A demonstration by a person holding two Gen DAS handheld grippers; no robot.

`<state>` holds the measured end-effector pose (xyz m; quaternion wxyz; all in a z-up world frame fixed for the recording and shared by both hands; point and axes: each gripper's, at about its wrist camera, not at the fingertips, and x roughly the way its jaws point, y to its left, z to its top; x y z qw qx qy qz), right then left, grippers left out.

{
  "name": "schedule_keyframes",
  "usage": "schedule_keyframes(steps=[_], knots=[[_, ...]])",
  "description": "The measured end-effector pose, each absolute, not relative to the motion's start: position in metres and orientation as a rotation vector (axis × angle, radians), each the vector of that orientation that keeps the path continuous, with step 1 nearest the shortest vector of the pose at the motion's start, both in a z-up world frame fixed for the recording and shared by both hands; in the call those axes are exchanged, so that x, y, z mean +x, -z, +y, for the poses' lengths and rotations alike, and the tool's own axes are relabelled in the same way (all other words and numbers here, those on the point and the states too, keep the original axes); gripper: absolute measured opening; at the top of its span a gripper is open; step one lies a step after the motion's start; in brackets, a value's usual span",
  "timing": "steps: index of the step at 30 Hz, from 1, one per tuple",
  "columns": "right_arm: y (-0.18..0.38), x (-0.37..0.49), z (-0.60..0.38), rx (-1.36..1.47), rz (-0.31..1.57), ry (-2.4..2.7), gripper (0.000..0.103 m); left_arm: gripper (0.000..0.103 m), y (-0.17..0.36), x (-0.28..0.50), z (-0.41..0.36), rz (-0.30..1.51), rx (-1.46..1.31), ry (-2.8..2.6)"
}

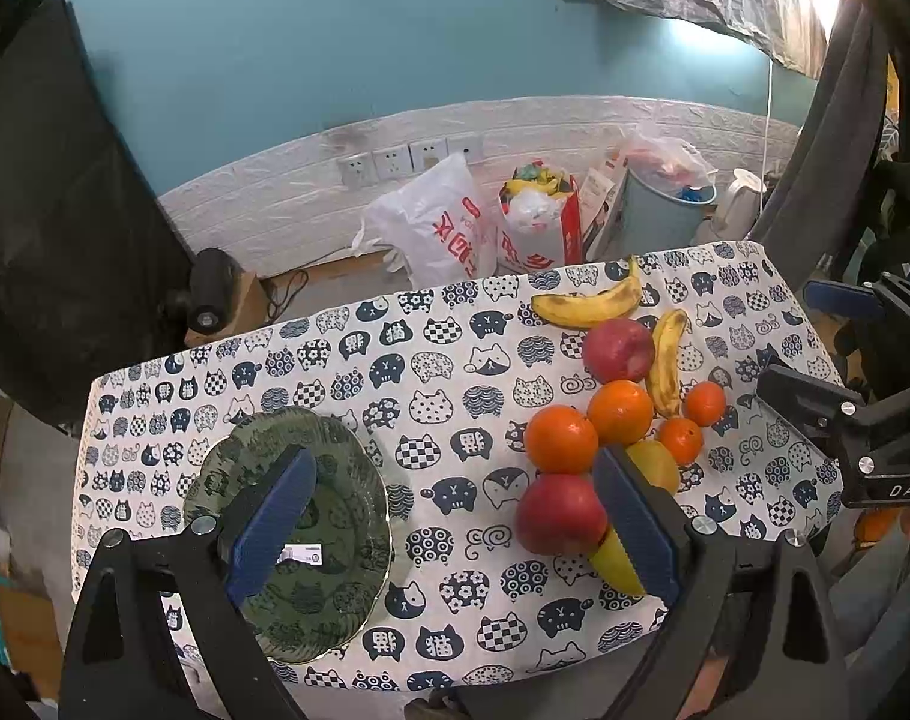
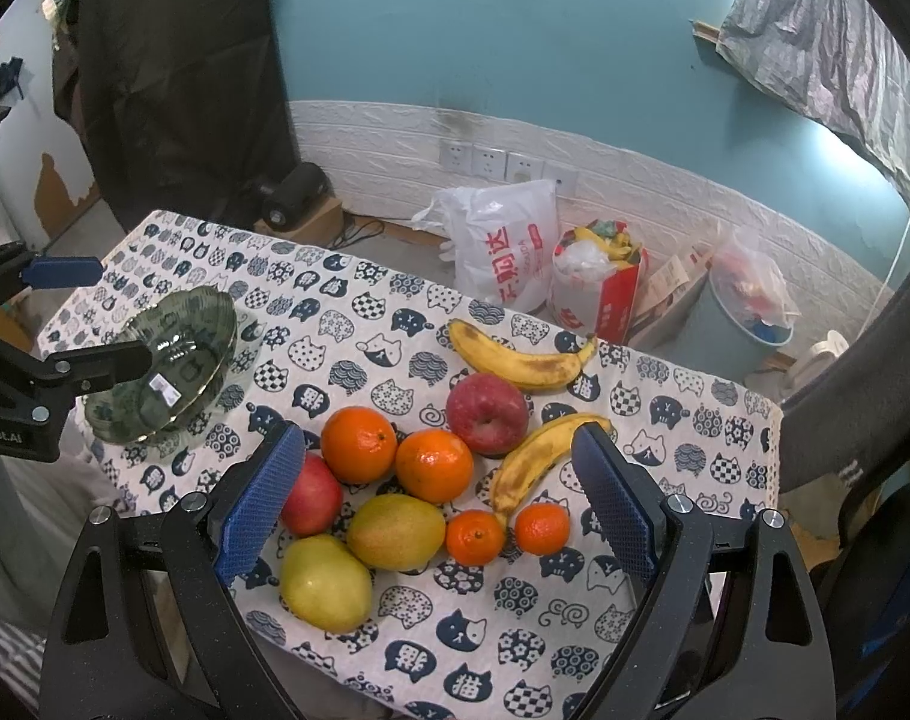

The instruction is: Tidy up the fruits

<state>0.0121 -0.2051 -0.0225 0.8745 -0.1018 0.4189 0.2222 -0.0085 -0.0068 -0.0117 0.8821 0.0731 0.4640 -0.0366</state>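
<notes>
Fruit heaped beside the scalloped green glass bowl point(image 2: 161, 360).
Your left gripper point(image 1: 455, 516) and right gripper point(image 2: 437, 504) both gape wide (holding nothing) above the cat-print tablecloth point(image 2: 371, 324).

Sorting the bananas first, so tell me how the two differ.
The far banana lies crosswise along the table's back edge; the near banana runs diagonally toward the small oranges. The far banana lies apart from the oranges; the near one's tip reaches them. Both are yellow, brown-spotted and beside the far apple.

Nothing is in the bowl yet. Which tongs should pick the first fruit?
Right tongs: open, with the fruit pile framed between them. Left tongs frame the bowl.
</notes>
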Motion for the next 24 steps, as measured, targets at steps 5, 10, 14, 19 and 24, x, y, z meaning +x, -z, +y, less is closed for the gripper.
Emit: schedule_keyframes(steps=[5,10,14,19,24], knots=[[0.022,0.012,-0.205,-0.211,0.876,-0.462,0.089,0.095,0.015,-0.008,-0.009,0.974,0.152,0.077],[0.022,0.013,-0.206,-0.209,0.877,-0.462,0.089,0.095,0.016,-0.006,-0.008,0.983,0.152,0.078],[0.023,0.011,-0.206,-0.207,0.879,-0.461,0.089,0.095,0.016,-0.003,-0.008,0.991,0.145,0.083],[0.024,0.009,-0.207,-0.205,0.882,-0.461,0.089,0.095,0.017,0.0,-0.01,0.996,0.144,0.09],[0.027,0.012,-0.21,-0.207,0.893,-0.451,0.089,0.095,0.026,0.01,-0.008,1.047,0.109,0.115]])
